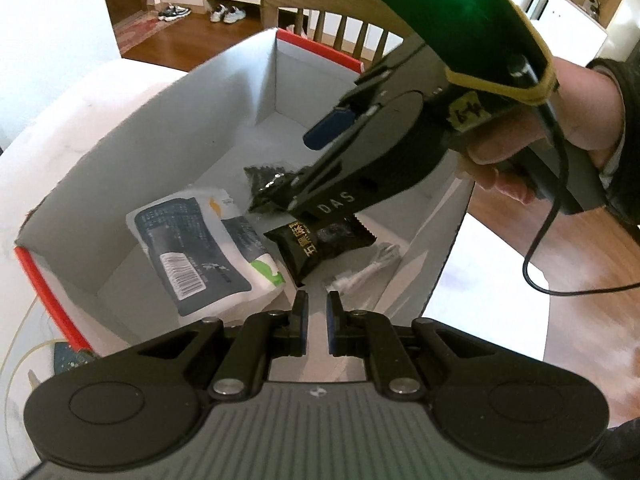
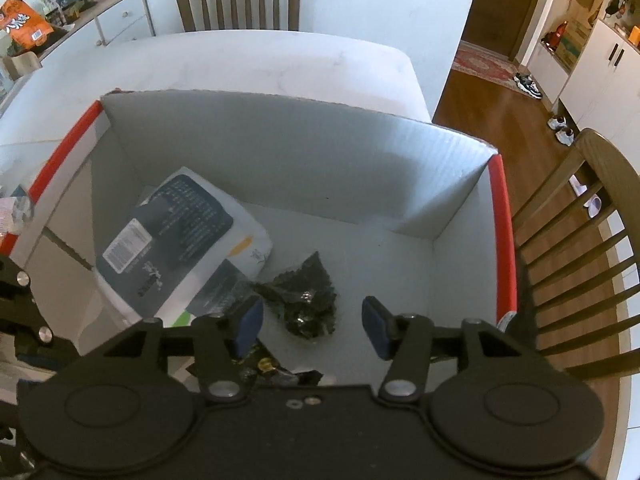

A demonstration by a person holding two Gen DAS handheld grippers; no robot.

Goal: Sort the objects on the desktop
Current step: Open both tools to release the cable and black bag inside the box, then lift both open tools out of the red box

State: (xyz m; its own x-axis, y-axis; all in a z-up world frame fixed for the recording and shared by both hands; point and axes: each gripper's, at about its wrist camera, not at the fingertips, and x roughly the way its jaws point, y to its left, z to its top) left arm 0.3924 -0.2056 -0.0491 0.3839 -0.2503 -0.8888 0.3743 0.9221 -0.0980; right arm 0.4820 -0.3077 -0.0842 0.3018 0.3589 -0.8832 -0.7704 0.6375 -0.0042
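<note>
While right gripper (image 2: 312, 326) spread over box (image 2: 280, 136), nothing pinched; left gripper (image 1: 318, 322) closed, empty. Risk: right fingers snag black packet (image 1: 320, 248) on withdrawal.

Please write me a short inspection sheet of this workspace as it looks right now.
Surface: white table, mostly bare.
Job's things: open box holding a white tissue pack, a crumpled dark packet and a black snack pack.
Clutter: clear wrapper in the box corner.
Grippers: left gripper shut, empty; right gripper open over the dark packet.
Cables: black cable hanging from the right gripper.
Surroundings: wooden chairs, wooden floor.
</note>
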